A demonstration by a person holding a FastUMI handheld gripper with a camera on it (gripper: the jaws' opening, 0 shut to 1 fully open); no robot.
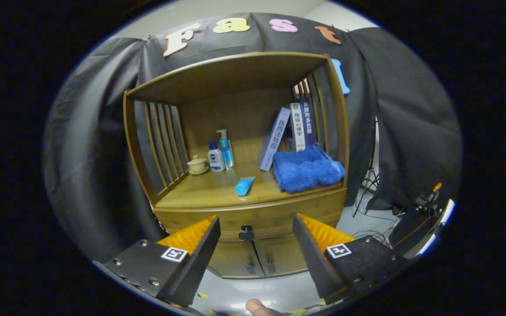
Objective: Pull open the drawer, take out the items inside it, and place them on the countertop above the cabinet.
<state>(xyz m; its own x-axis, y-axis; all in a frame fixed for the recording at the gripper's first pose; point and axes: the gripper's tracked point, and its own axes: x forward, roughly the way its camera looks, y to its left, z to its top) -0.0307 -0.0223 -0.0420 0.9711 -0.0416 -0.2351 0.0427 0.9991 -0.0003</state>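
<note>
A wooden cabinet stands ahead of me. Its drawer point(253, 217) is closed, with a dark round knob point(246, 229) showing in the gap between my fingers. My gripper point(256, 224) is open and holds nothing, a short way back from the drawer front. On the countertop point(204, 188) above the drawer lies a blue tube point(244, 186) near the front edge, and a folded blue towel point(306, 169) sits to its right. What is inside the drawer is hidden.
At the back of the countertop stand a small lidded cup point(197, 165), a white-and-blue bottle point(215, 157), a blue pump bottle point(226, 150) and several leaning books point(292, 131). Two small doors point(257, 256) lie below the drawer. Cables and equipment point(420, 215) sit on the floor to the right.
</note>
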